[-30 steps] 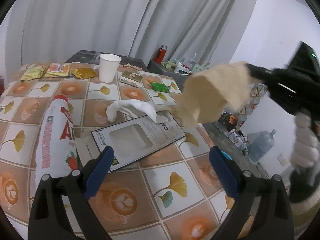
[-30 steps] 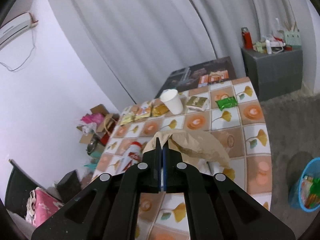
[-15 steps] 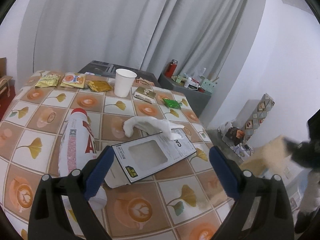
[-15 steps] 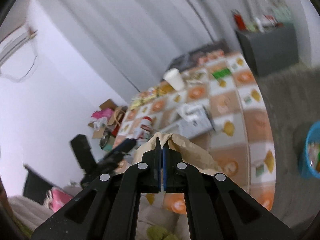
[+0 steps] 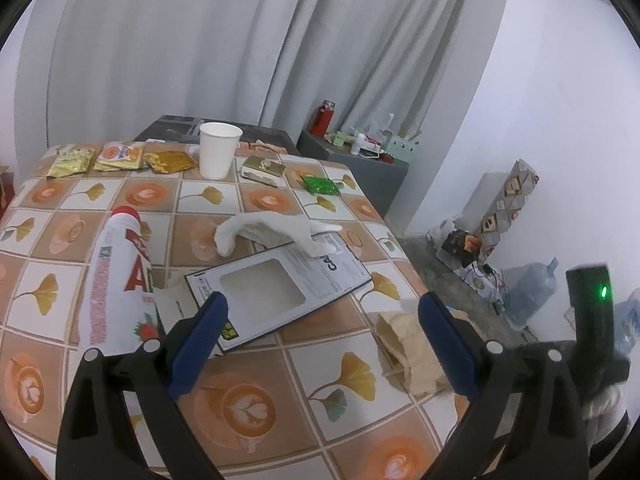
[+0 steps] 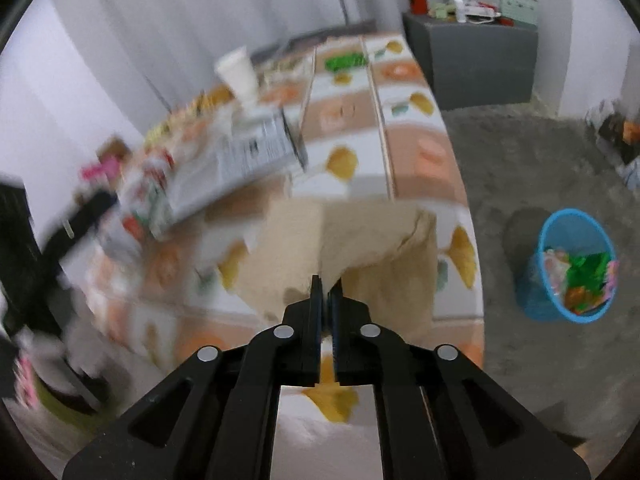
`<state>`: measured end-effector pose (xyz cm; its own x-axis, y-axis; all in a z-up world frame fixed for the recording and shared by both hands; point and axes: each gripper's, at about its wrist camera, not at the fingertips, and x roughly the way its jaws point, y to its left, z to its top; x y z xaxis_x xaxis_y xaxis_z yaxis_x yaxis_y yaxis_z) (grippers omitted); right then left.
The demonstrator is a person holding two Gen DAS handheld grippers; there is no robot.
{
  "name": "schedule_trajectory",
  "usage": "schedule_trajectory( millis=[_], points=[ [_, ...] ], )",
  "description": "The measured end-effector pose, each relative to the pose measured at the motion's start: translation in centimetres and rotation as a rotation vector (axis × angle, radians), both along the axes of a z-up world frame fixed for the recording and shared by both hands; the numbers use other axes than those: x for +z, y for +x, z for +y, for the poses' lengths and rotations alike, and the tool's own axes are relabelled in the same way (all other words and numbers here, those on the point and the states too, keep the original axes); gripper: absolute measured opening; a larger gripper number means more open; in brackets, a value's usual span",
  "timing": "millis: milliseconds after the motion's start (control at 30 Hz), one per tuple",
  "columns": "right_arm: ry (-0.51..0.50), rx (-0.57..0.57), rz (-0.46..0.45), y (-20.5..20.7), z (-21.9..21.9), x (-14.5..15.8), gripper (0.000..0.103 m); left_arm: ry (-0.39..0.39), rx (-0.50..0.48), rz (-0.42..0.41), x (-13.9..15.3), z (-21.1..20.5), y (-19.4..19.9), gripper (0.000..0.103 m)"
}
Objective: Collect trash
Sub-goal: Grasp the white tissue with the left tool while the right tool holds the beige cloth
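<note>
A crumpled brown paper bag (image 6: 360, 240) lies on the tiled table's near right edge (image 5: 404, 344). My right gripper (image 6: 326, 284) points steeply down at the bag's near edge. Its jaws are opening: a narrow gap shows between them, and the pads no longer press the paper. Its black housing with a green light (image 5: 590, 312) shows at the right of the left wrist view. My left gripper (image 5: 323, 300) hangs open over the table's front with nothing between its fingers. Just beyond it lies a flat windowed box (image 5: 276, 284). A blue bin (image 6: 572, 264) with wrappers inside stands on the floor to the right.
On the table (image 5: 248, 360) lie a white red-capped bottle (image 5: 116, 276), a white crumpled cloth (image 5: 272, 228), a paper cup (image 5: 218, 148), snack packets (image 5: 120, 156) and a green packet (image 5: 319, 185). A grey cabinet (image 6: 472, 60) stands past the table's far end.
The right gripper has swung the brown bag from mid-air down to the table's right edge, and its jaws have parted slightly. The left gripper stays open in about the same place.
</note>
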<state>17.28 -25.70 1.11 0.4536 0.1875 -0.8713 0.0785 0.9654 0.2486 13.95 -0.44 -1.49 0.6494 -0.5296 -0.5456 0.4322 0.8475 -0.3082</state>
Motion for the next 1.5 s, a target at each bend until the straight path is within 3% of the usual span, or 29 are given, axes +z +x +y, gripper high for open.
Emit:
schedule_trajectory(
  millis=[67,133,233,367,467,567,733,833,1000,1167,1233,1333,1500],
  points=[
    [-0.033,0.034,0.012,-0.8,0.4,-0.2,0.035,0.005,-0.006,0.002,-0.1,-0.2,0.1,0.094],
    [-0.030,0.062,-0.009,-1.8,0.2,0.3,0.045,0.010,-0.007,0.002,-0.1,-0.3,0.1,0.094],
    [-0.002,0.131,-0.066,-2.8,-0.2,1.9,0.055,0.021,-0.002,0.002,-0.1,-0.3,0.3,0.094],
    [-0.044,0.151,-0.189,-3.0,-1.5,4.7,0.065,0.036,0.002,0.001,0.0,-0.5,0.6,0.094],
    [-0.083,0.152,-0.242,-0.9,-2.3,5.4,0.066,0.037,0.003,0.006,0.1,-0.6,0.7,0.094],
    [-0.021,0.189,-0.258,2.1,-3.2,4.2,0.067,0.037,0.008,0.018,0.3,-0.7,0.9,0.094],
    [-0.015,0.294,-0.123,6.5,-2.7,-1.2,0.067,0.064,0.010,0.032,0.3,-1.3,1.1,0.094],
    [-0.046,0.346,-0.074,6.8,-2.1,-3.2,0.068,0.077,0.009,0.050,0.5,-1.5,1.9,0.094],
    [-0.051,0.412,-0.096,5.4,-1.4,-3.3,0.074,0.067,0.050,0.093,1.8,-1.2,5.7,0.094],
    [-0.186,0.447,-0.134,4.1,0.1,-3.8,0.074,0.015,0.074,0.269,2.4,-1.2,12.9,0.094],
    [-0.178,0.430,-0.139,4.1,-0.2,-3.7,0.074,0.018,0.078,0.339,1.9,-1.8,15.2,0.094],
    [-0.179,0.394,-0.153,4.1,-0.6,-3.7,0.067,0.041,0.084,0.422,0.4,-2.8,17.7,0.094],
    [-0.181,0.336,-0.162,4.2,-0.9,-3.5,0.048,0.031,0.102,0.583,-3.0,-4.2,20.2,0.084]
  ],
)
